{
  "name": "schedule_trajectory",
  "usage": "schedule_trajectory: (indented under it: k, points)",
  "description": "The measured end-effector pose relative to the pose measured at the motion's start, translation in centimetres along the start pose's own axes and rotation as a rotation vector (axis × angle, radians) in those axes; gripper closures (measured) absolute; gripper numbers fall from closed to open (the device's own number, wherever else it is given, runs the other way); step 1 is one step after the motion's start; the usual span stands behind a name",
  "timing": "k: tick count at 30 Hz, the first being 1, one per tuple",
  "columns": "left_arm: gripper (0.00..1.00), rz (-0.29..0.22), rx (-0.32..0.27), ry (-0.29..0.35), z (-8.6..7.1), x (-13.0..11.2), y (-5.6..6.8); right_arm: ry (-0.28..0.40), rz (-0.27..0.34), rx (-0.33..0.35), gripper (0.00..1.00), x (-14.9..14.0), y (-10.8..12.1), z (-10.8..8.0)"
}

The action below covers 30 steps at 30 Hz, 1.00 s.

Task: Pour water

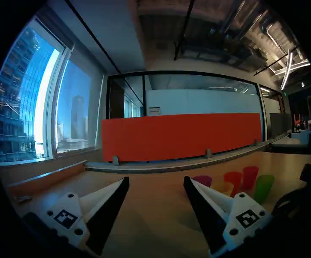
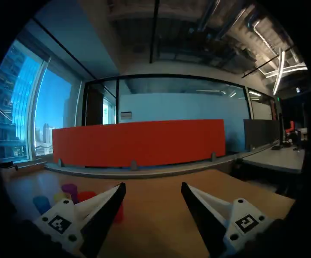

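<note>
Cups (image 1: pixel 233 179) cluster on the bench (image 1: pixel 155 223); I see the left hand-held gripper (image 1: pixel 156 179) and right hand-held gripper (image 2: pixel 152 185) spread apart, empty.

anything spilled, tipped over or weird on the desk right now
Nothing stands out. The coloured cups stand upright in a tight cluster on the wooden desk, with no puddle visible around them. The left tongs and right tongs are both open and empty.

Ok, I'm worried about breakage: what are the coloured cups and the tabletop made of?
The coloured cups look like translucent plastic: light glows through their tinted walls. The tabletop looks like smooth wood or laminate, warm brown with a soft sheen.
</note>
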<state>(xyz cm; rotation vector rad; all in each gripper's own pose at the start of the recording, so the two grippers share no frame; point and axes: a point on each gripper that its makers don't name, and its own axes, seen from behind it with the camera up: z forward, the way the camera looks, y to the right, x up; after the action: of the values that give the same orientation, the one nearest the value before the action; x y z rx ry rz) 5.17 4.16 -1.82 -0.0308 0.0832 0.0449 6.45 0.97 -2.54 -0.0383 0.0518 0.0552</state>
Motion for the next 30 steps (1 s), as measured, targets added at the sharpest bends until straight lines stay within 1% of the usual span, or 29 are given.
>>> schedule_trajectory:
  k: [5,12,18,26,30]
  points:
    - [0.06,-0.005,-0.008,-0.014,0.4,-1.0,-0.6,-0.005,0.003,-0.002,0.0,-0.3,-0.1,-0.1]
    - [0.06,-0.013,0.003,-0.028,0.6,-2.2,-2.0,-0.012,-0.004,-0.007,0.0,-0.3,-0.4,-0.2]
    - [0.06,-0.03,0.007,-0.044,0.9,-3.5,-2.8,-0.016,-0.016,-0.003,0.0,-0.2,-0.9,-0.1]
    - [0.06,-0.046,0.017,-0.059,1.1,-4.5,-3.6,-0.016,-0.028,0.002,0.0,0.0,-1.4,0.0]
    - [0.06,-0.053,0.022,-0.068,1.2,-4.9,-3.8,-0.017,-0.02,0.004,0.0,0.1,-1.5,0.1]
